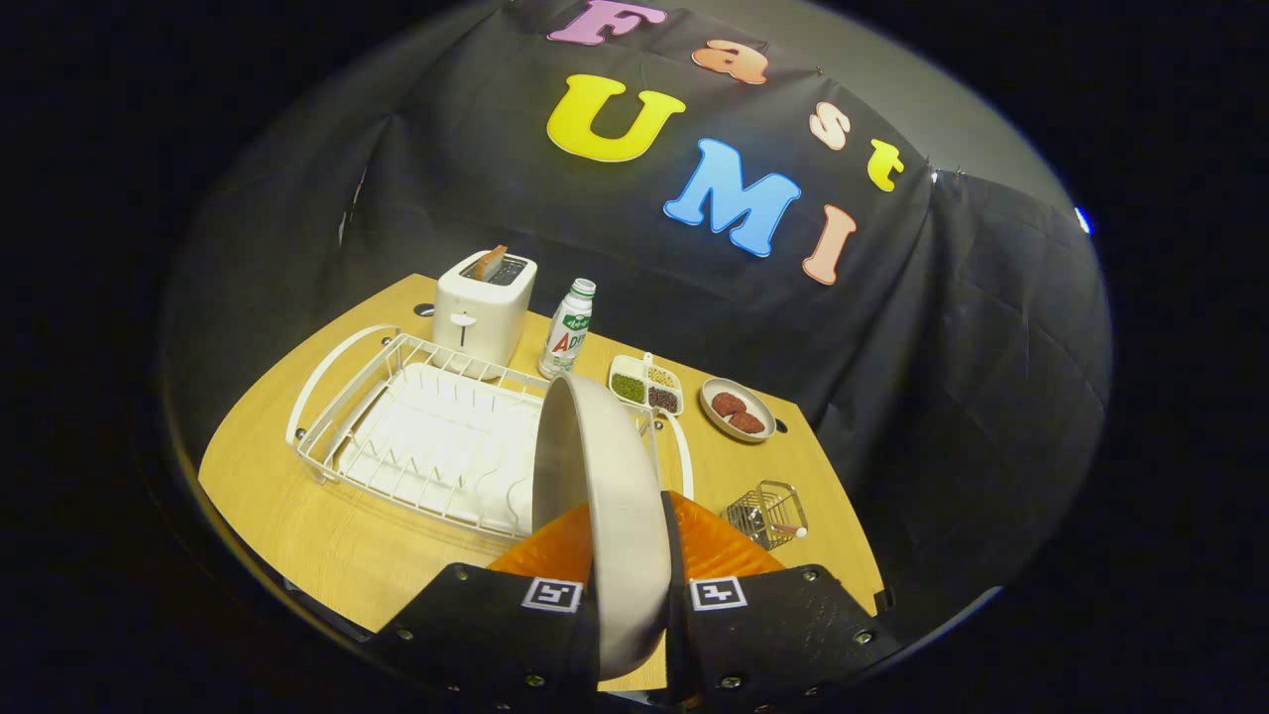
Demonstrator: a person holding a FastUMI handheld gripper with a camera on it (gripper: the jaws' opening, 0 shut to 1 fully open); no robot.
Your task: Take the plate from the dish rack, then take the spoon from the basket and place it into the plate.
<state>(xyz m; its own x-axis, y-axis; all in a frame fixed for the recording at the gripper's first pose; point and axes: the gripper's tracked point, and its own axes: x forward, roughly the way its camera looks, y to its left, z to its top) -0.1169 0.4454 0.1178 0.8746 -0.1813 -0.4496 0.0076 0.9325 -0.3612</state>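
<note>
Grip: the gripper (627,595) has both fingers pinching the plate (605,506) by its rim; the plate stands on edge between them, lifted clear above the worktop (297,516).
Risk, slip: judged the chief hazard. The plate is held at one point of the rim only, so any jolt or tilt could let it swing or slide out and strike the rack or the worktop.
Risk, snag: the plate hangs just over the right end of the dish rack (416,436); a low sideways pass could catch the rim on the wires.
Risk, set-down: lowered still on edge, the plate would likely roll or topple; it needs turning flat first, and bare worktop lies at the near edge, left of the fingers.
Dish rack: left half of the worktop, nothing seen standing in its slots.
Toaster (484,307): far edge, behind the rack; a slice of bread stands in one slot.
Bottle (568,327): just right of the toaster, upright, capped.
Divided tray (644,385): right of the bottle; green grains in one compartment, pale and dark ones in the others.
Small dish (738,409): next right, holding two reddish-brown pieces.
Basket (765,514): wire, near the right edge, beside the right finger; the spoon (788,532) lies in it, not yet taken.
</note>
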